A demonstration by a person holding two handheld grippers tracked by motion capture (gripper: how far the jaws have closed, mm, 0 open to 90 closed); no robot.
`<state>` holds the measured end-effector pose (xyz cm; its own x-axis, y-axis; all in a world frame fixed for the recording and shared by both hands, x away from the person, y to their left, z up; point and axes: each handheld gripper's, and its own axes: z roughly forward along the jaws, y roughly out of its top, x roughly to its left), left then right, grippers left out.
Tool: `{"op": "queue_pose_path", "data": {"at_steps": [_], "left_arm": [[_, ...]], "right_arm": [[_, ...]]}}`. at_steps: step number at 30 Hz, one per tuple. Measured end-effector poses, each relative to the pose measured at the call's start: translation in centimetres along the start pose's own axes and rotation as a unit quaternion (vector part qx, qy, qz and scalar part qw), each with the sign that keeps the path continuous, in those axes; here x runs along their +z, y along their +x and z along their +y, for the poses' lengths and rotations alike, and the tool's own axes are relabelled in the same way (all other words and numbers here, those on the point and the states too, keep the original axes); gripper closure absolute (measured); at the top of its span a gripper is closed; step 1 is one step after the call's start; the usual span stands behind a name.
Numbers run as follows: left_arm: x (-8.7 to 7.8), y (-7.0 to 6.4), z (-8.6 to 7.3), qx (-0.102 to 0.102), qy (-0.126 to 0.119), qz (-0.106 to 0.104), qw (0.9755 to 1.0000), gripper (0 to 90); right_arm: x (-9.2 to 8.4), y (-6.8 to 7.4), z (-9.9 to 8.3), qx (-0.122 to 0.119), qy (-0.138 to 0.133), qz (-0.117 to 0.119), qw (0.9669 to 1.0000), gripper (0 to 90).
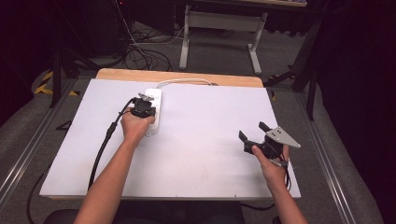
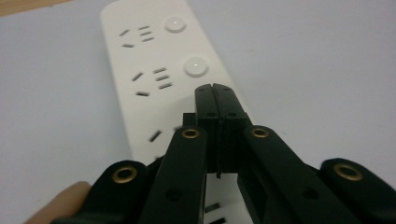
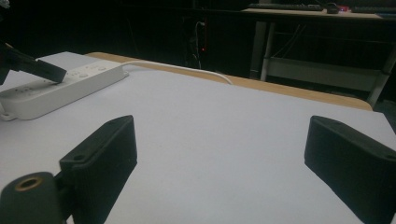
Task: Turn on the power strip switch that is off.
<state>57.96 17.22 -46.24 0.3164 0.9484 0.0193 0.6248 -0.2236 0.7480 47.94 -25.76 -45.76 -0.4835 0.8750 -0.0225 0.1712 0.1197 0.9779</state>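
A white power strip (image 1: 154,111) lies lengthwise on the white board, left of centre, with its cord (image 1: 182,82) running off the far end. My left gripper (image 1: 148,99) hovers over it, jaws shut with nothing between them. In the left gripper view the closed tips (image 2: 215,91) sit just short of a round button (image 2: 195,66) on the power strip (image 2: 140,56). My right gripper (image 1: 253,132) is at the right side of the board, open and empty. The right gripper view shows its fingers (image 3: 105,154) wide apart above bare board, with the power strip (image 3: 56,88) far left.
The white board (image 1: 196,154) rests on a wooden table (image 1: 177,77). Beyond it stand a desk frame (image 1: 219,32) and tangled cables (image 1: 140,53) on the floor. Metal rails (image 1: 322,154) run along both sides of the table.
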Motion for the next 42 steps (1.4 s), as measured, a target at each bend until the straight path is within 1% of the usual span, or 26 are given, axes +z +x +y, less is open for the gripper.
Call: {"op": "queue_pose_path", "data": {"at_steps": [1,3,5,10,13,17,18,21,25,29,30,31,33,35,36,37,39,41,42], "left_arm": [[0.03,0.08,-0.02,0.0,0.0,0.012,0.9999,90.0],[0.01,0.4,0.03,-0.007,0.002,0.006,1.0,90.0],[0.0,0.24,-0.06,0.004,0.0,0.007,1.0,90.0],[-0.01,0.19,-0.07,0.005,0.0,0.007,1.0,90.0],[-0.06,0.12,-0.12,0.019,0.0,0.01,0.9998,90.0],[-0.14,0.09,-0.16,0.026,0.002,0.008,0.9996,90.0],[-0.15,0.04,-0.16,0.031,0.002,0.01,0.9995,90.0],[-0.15,-0.01,-0.15,0.033,0.003,0.011,0.9994,90.0],[-0.12,-0.34,-0.15,0.038,0.002,0.024,0.999,90.0],[-0.15,-0.09,-0.08,0.029,0.005,0.014,0.9995,90.0],[-0.15,0.23,-0.06,0.018,0.004,0.005,0.9998,90.0],[-0.14,0.38,-0.02,0.014,0.004,0.0,0.9999,90.0],[-0.1,0.49,-0.03,0.01,-0.002,-0.005,0.9999,90.0],[-0.09,0.58,0.02,0.001,-0.012,-0.02,0.9997,90.0],[-0.05,0.46,0.02,0.002,-0.013,-0.027,0.9996,90.0],[0.05,0.29,-0.02,0.007,-0.013,-0.025,0.9996,90.0],[0.06,0.09,0.0,0.0,-0.01,-0.018,0.9998,90.0],[0.03,-0.17,-0.08,0.004,-0.007,-0.014,0.9999,90.0],[0.05,-0.2,-0.09,0.004,-0.008,-0.015,0.9998,90.0]], "right_arm": [[0.0,0.0,0.0,0.0,0.0,0.0,1.0,10.0],[0.03,0.02,0.01,0.0,0.001,0.0,1.0,9.9],[0.01,0.05,0.03,0.0,-0.001,0.001,1.0,9.9],[-0.01,-0.02,0.03,0.002,0.0,-0.001,1.0,9.9],[0.09,0.01,0.02,0.002,0.0,0.0,1.0,9.9],[0.19,0.05,0.03,0.001,0.002,0.0,1.0,9.9],[0.24,0.1,0.03,0.002,0.002,-0.001,1.0,9.9],[0.29,0.14,0.03,0.001,0.001,0.0,1.0,9.9],[0.31,0.21,0.08,-0.001,0.002,0.001,1.0,9.9],[0.29,0.29,0.14,-0.001,0.0,0.002,1.0,9.9],[0.22,0.22,0.15,-0.002,-0.002,0.003,1.0,9.9],[0.22,0.22,0.15,-0.002,-0.002,0.003,1.0,9.9],[0.22,0.13,0.12,0.0,0.0,0.003,1.0,9.9],[0.29,0.05,0.11,0.004,0.001,0.002,1.0,9.9],[0.32,0.0,0.09,0.002,0.003,0.001,1.0,9.9],[0.37,-0.03,0.07,0.001,0.003,0.001,1.0,9.9],[0.4,-0.01,0.06,0.0,0.004,0.001,1.0,9.9],[0.38,0.03,0.08,0.001,0.002,0.001,1.0,9.9],[0.35,0.05,0.09,0.001,0.002,0.0,1.0,9.9]]}}
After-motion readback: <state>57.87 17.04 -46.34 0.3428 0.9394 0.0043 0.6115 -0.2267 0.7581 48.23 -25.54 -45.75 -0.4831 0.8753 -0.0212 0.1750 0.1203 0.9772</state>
